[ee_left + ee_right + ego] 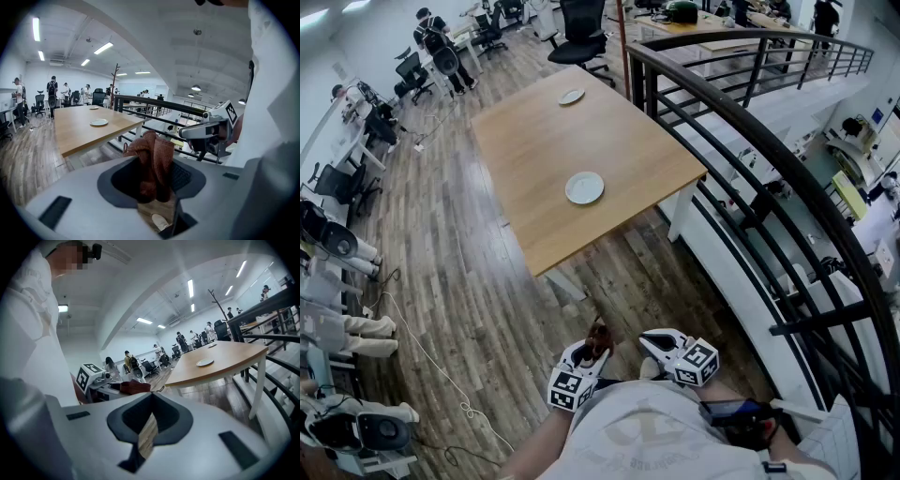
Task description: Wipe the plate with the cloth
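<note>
Left tool is clenched on a crumpled reddish-brown cloth, which stands up in a bunch from between its jaws. In the head view this tool is low in the picture, close to the person's white shirt, and the cloth shows at its tip. The right tool is just beside it, a little to the right. Its jaws are drawn almost together, with only a thin slit of floor showing between them, and they grasp nothing.

A small round white plate lies on the light wooden rectangular bench, near the edge that faces the person, well apart from both tools. A second white plate lies at the far end of the same bench. The bench stands on a grey-brown plank floor, and a black metal railing curves along its right side.
</note>
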{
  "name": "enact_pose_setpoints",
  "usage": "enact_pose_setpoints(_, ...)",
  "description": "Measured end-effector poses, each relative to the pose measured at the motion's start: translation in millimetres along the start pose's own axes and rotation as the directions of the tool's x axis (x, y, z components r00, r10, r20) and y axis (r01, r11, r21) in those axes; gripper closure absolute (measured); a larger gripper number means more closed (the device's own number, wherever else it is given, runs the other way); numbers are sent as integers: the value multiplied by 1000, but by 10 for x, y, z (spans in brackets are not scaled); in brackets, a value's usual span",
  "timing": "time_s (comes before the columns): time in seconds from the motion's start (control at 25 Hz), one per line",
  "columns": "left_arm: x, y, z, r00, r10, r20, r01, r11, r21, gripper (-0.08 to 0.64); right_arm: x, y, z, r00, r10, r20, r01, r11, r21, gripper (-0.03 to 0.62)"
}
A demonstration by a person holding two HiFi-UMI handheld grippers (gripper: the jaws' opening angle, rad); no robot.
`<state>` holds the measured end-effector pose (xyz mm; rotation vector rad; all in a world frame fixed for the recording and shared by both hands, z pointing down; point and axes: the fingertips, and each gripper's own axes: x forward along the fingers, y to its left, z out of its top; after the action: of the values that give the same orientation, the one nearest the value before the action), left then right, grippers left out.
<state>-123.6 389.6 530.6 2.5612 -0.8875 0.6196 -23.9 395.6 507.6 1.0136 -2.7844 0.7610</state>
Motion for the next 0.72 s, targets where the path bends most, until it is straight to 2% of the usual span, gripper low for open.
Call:
enact_pose_setpoints(0.32,-390,64,-157,1000,8,4,-8,1000,-12,390,134,357,-4,1000,-4,3,4,1000,-11,580)
enact_pose_setpoints(0.52,-471,39,-195,1000,-5,12,5,1000,-10,391,122,420,73,997,-1,76,-2,999,42,580)
enact_pose_setpoints(0.72,-519,40,-195,1000,-1,12,1,1000,-12,391,208,425,55,999,-5,35,4,1000,12,578)
